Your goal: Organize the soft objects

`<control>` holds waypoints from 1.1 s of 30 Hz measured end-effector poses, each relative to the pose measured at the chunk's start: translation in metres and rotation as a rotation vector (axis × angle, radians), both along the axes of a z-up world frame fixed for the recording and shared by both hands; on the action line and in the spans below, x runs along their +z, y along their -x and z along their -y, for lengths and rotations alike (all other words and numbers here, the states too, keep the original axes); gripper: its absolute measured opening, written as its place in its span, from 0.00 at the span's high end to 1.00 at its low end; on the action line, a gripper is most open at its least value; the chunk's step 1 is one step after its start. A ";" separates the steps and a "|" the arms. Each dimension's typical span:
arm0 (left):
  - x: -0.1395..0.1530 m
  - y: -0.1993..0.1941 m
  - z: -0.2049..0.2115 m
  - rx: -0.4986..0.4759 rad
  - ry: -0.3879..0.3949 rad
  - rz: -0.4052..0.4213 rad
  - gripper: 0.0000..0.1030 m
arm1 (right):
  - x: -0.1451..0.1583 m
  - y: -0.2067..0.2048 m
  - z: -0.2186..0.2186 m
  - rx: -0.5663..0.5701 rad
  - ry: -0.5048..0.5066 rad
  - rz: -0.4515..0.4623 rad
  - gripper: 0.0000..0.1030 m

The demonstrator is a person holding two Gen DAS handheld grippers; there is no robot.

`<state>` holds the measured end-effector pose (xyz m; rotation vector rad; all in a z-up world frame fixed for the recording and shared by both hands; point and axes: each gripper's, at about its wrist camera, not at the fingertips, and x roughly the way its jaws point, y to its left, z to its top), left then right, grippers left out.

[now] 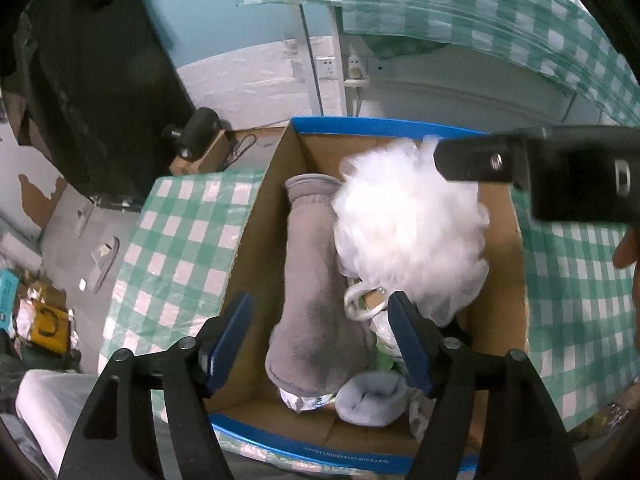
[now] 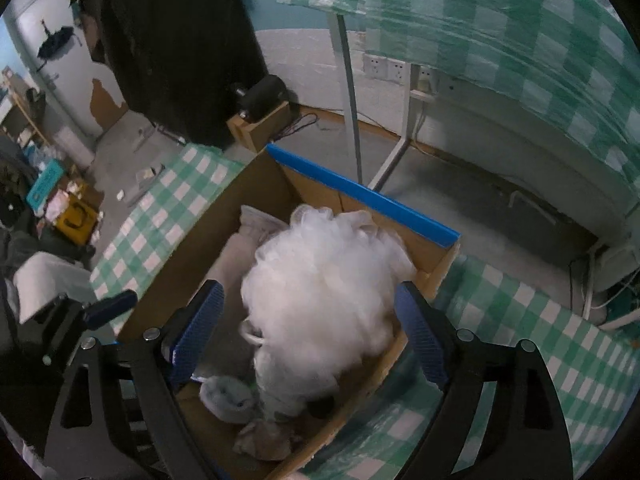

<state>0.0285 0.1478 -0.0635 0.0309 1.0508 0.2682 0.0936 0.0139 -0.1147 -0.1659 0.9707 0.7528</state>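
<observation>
A cardboard box with blue-edged flaps sits on a green checked tablecloth; it also shows in the right wrist view. Inside lie a white mesh bath pouf, a long grey sock and a rolled pale-blue sock. My left gripper is open above the grey sock, holding nothing. My right gripper is open above the pouf, its fingers apart from it. The blue sock lies below the pouf. The right gripper's body shows at the box's far right.
The tablecloth surrounds the box. A second checked-cloth table stands behind. A black cabinet, a small cardboard box and clutter are on the floor at left. Crumpled items lie in the box's near corner.
</observation>
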 end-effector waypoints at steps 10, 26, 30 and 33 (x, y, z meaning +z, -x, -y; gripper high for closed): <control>0.014 0.008 -0.001 -0.005 0.007 0.027 0.30 | 0.008 0.009 0.018 -0.038 0.008 0.023 0.16; 0.037 0.020 0.013 -0.050 -0.003 0.091 0.18 | 0.038 0.051 0.050 -0.083 0.007 0.141 0.16; 0.043 0.023 0.013 -0.049 0.014 0.105 0.15 | 0.048 0.060 0.064 -0.102 -0.017 0.151 0.16; 0.046 0.026 0.012 -0.042 0.019 0.118 0.13 | 0.053 0.067 0.071 -0.108 -0.017 0.178 0.16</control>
